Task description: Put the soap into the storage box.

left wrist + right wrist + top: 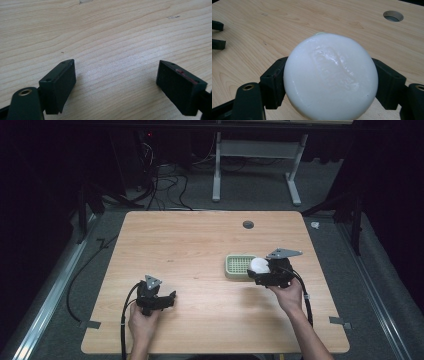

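The right gripper squeezes a round white soap between its jaws; the left gripper gapes wide, holding nothing

The left hand holds the left gripper low at the near left, its fingers spread wide apart with nothing between them. The right forearm reaches forward; the right gripper has its fingers closed on a round white soap bar.
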